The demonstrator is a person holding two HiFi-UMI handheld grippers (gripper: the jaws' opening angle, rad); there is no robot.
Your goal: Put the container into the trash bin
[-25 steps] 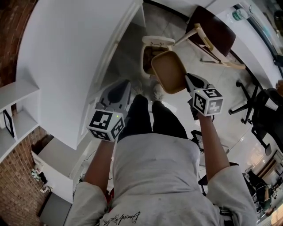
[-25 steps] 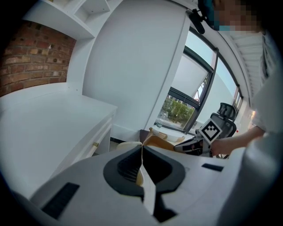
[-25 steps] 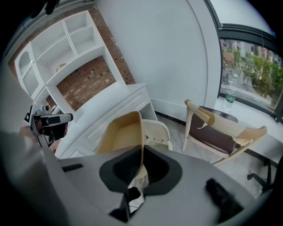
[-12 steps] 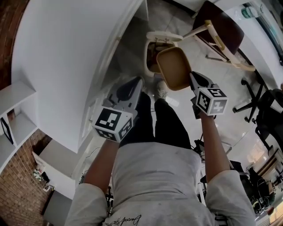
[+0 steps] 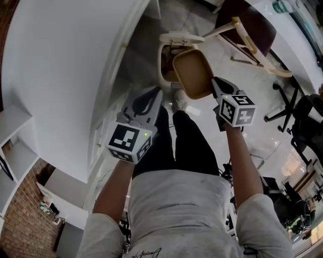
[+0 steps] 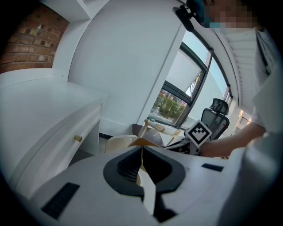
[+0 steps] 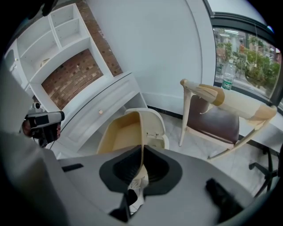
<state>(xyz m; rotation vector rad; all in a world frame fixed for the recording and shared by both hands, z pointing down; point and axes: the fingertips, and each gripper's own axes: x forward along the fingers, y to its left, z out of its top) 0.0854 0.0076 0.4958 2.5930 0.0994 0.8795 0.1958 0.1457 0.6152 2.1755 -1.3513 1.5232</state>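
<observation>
- Container (image 5: 192,73), tan and shallow, hangs tilted at upper centre of the head view, just above the white trash bin (image 5: 170,38).
- Right gripper (image 5: 214,83) has its jaws clamped on the container's rim.
- Left gripper (image 5: 154,97), left of centre, has its jaws pressed together, holding nothing.

trash bin (image 5: 164,59): right part hidden behind the container (image 5: 192,74), top centre of head view
bin's inside: too dark to tell
chair (image 5: 247,27): cut off by top edge, upper right
bottle (image 5: 280,6): cropped, label unreadable
</observation>
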